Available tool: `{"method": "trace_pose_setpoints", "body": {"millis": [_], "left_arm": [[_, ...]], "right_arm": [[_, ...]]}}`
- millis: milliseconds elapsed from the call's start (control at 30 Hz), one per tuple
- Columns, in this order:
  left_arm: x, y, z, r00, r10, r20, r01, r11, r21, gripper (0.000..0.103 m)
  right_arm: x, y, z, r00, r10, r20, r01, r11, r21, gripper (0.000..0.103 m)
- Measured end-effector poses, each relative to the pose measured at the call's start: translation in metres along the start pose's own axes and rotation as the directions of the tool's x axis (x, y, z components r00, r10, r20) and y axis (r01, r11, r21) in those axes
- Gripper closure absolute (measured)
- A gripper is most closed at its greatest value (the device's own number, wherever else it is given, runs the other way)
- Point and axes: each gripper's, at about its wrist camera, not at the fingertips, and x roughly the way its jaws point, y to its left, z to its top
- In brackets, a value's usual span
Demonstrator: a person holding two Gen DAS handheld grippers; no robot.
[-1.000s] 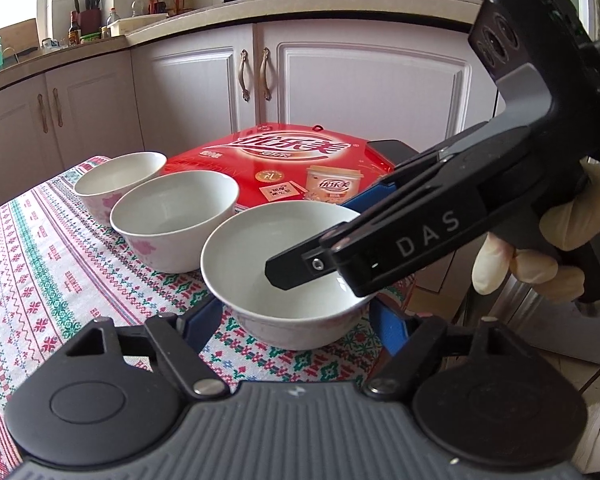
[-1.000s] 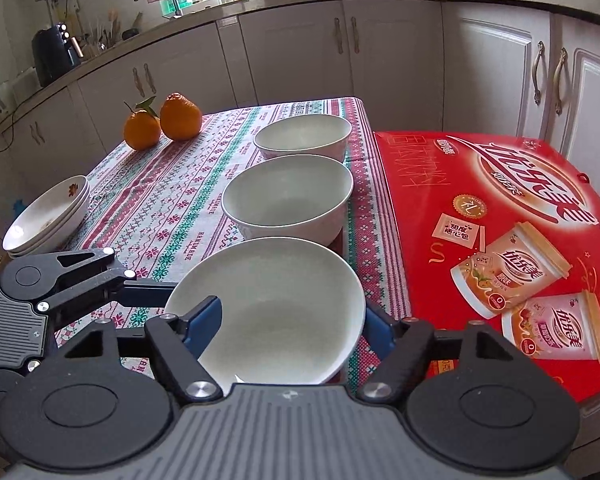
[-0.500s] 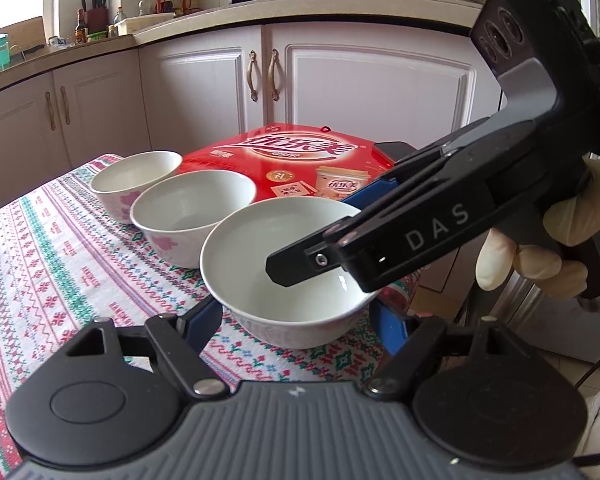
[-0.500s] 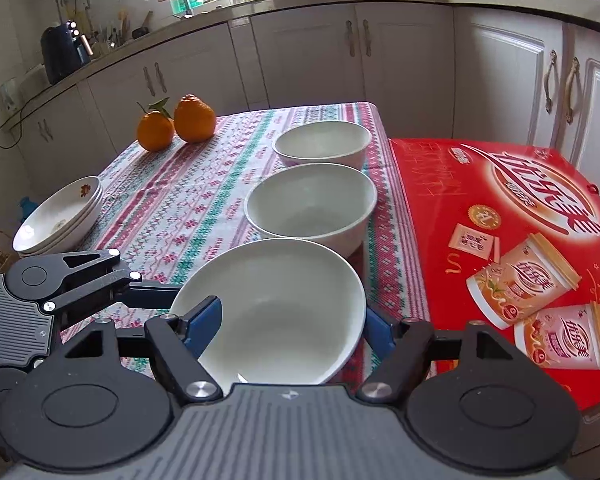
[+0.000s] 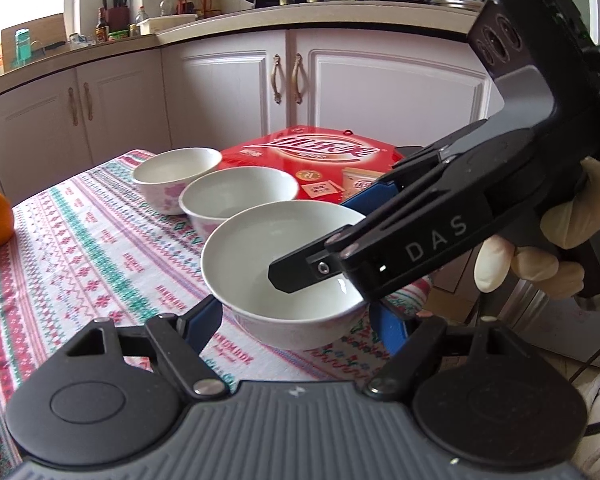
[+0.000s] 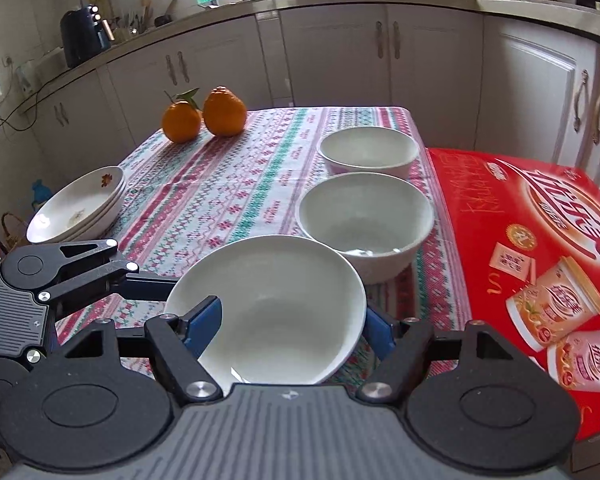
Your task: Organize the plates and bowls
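Observation:
A plain white bowl (image 5: pixel 260 248) hangs just above the patterned tablecloth, at the near end of a row of three. My left gripper (image 5: pixel 296 320) is shut on its lower body, a blue finger on each side. The right gripper's black linkage (image 5: pixel 420 236) comes in from the right across the bowl's rim. In the right wrist view the same bowl (image 6: pixel 284 292) sits between the blue fingers of my right gripper (image 6: pixel 290 324), which is shut on it. The left tool's linkage (image 6: pixel 88 268) reaches the bowl's left rim. Behind stand the middle bowl (image 6: pixel 364 216) and the far bowl (image 6: pixel 368 148).
A stack of flowered plates (image 6: pixel 76 208) sits at the table's left edge. Two oranges (image 6: pixel 204 116) stand at the far end. A red gift box (image 6: pixel 520 220) lies along the right side of the bowls. A gloved hand (image 5: pixel 560 240) holds the right tool. White cabinets ring the table.
Both grippers have shifted together with the bowl still held. The other bowls and the red box have slid rightward in both views. An orange has entered the left wrist view.

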Motion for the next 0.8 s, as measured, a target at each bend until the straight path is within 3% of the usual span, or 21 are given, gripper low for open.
{"method": "trace_pose_setpoints", "body": {"millis": [800], "left_arm": [[-0.04,0.064,-0.033,0.982,0.185,-0.049,-0.189,0.976,-0.112,0.023]], "right_arm": [[0.063,0.082,0.037,0.986,0.162,-0.047,-0.168,0.97,-0.175,0.023]]}}
